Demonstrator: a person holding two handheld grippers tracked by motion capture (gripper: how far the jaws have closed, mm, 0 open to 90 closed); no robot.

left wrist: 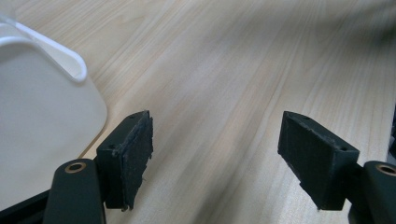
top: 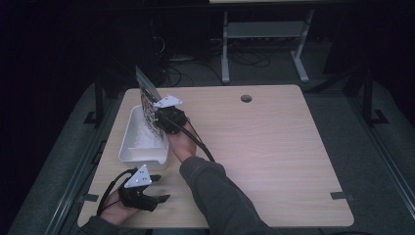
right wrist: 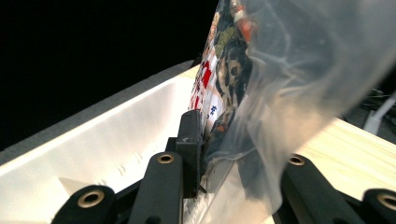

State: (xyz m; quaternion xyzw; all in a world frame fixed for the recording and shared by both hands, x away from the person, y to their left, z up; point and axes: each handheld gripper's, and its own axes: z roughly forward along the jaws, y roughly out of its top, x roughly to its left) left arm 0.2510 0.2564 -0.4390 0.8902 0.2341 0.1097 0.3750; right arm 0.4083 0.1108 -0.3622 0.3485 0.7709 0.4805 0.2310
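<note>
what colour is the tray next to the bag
White. The tray is plain white plastic, clearest in the high view, with the printed bag held over it by the right gripper.

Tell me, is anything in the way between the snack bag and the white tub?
Nothing visible is. The right hand-held gripper holds the snack bag upright right over the white tub, and the tub under it looks empty.

The table (top: 274, 147) was pale wood with a fine straight grain. On it, the tub (top: 131, 142) was plain white. Over the tub, the bag (right wrist: 243, 84) was clear plastic printed in red, white and dark patches. The fingers (left wrist: 135, 154) were matte black.
</note>
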